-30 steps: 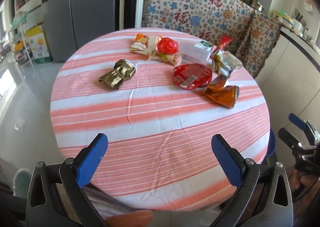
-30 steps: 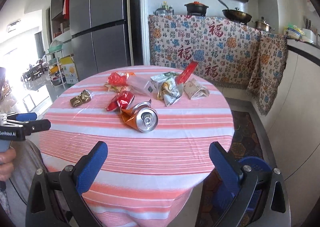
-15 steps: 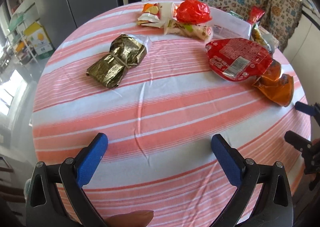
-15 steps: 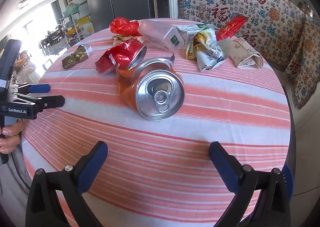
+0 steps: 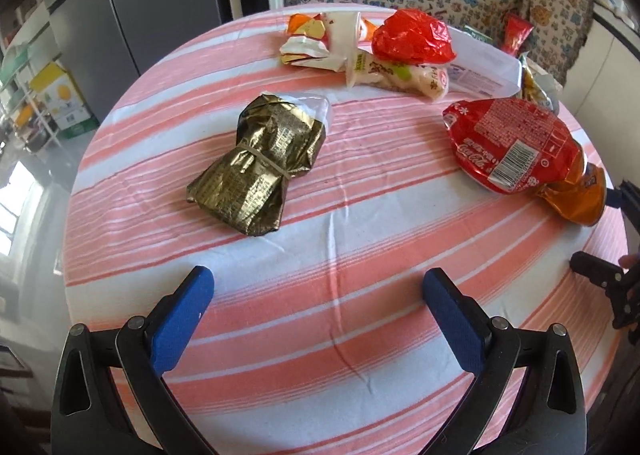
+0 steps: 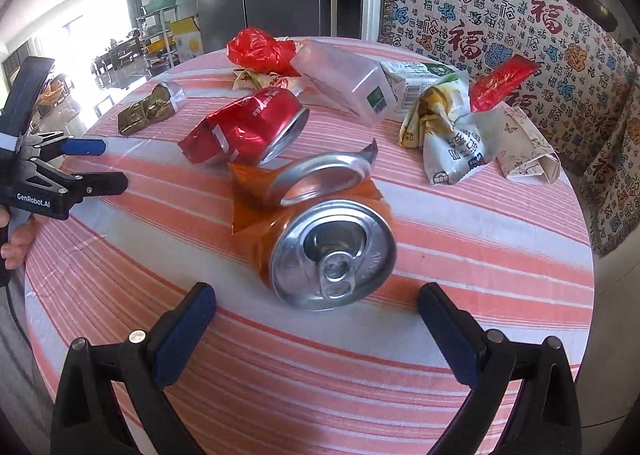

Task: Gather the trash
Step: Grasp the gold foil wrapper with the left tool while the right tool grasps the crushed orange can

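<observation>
right tool (image 6: pixel 316 319): spread wide, empty, just short of the crushed orange aluminium can (image 6: pixel 320 239).
left tool (image 5: pixel 316 315): spread wide, empty, facing the crumpled gold foil wrapper (image 5: pixel 256 163) mid-tabletop (image 5: pixel 360 255).
can grasp: likely next; straddle the silver lid, close on the flattened sides, low.
risk: crushed red cola can (image 6: pixel 248 131) touches the orange one; lift straight up.

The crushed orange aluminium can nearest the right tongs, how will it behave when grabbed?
The crushed orange aluminium can is probably light and empty: its tab is open. Its creased walls may buckle further. Flattened, it seems unlikely to roll.
</observation>
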